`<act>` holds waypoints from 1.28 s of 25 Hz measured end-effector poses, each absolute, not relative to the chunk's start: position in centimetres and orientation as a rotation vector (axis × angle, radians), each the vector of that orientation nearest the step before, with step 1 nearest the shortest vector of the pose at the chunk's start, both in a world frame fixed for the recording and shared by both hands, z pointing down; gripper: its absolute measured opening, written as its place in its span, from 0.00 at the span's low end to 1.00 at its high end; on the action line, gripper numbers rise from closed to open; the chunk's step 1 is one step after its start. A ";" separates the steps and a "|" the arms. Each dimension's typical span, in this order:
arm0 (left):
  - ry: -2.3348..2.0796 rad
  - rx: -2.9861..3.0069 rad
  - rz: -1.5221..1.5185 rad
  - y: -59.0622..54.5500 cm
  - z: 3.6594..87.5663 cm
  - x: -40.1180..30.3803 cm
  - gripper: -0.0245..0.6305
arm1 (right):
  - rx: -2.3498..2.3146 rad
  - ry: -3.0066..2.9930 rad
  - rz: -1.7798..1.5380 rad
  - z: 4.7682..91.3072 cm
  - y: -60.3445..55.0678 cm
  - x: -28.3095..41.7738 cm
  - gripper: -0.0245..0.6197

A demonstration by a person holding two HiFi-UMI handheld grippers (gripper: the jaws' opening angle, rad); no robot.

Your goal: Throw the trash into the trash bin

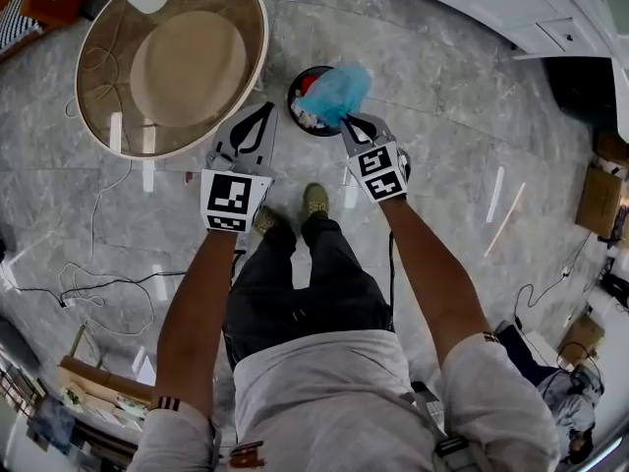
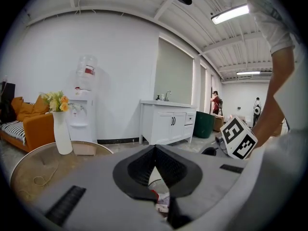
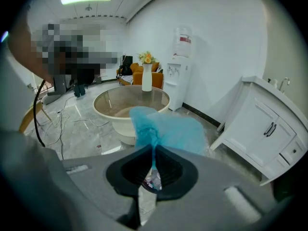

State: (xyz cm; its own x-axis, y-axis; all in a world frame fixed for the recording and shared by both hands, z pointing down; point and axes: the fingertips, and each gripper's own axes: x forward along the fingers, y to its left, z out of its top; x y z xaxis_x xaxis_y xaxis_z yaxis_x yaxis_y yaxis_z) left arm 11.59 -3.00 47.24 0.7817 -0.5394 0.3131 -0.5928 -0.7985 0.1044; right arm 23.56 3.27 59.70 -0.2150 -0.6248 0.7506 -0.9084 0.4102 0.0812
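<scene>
Head view: right hand-held gripper [image 1: 346, 119] pinches blue trash [image 1: 336, 90] over the bin [image 1: 293, 94]; let go above its middle. The left hand-held gripper [image 1: 262, 107] is closed, empty.

A polished grey marble floor [image 1: 472, 116] runs through the room, with loose cables [image 1: 98, 288] trailing across it. A round glass-topped table [image 1: 172, 62] carries a white vase of yellow and orange flowers [image 2: 61, 134]. Behind it a water dispenser [image 2: 85, 105] stands against a plain white wall [image 2: 120, 57], with an orange sofa [image 2: 38, 124] further left. To the right is a white cabinet [image 2: 166, 121] with a faucet on top. Strip lights [image 2: 230, 14] glow on the white beamed ceiling. Cardboard boxes [image 1: 598, 200] sit at the floor's edge.
</scene>
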 end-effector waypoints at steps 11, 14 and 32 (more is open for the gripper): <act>-0.958 2.749 0.430 -4.4 53.3 16.0 0.04 | 1.075 -1.958 0.475 69.6 2.5 26.3 0.07; -0.958 2.763 0.465 -4.9 55.6 16.5 0.04 | 1.022 -1.959 0.474 72.2 2.1 26.4 0.07; -0.901 2.819 0.534 -6.0 60.2 17.6 0.04 | 0.954 -1.883 0.462 80.0 0.9 27.1 0.22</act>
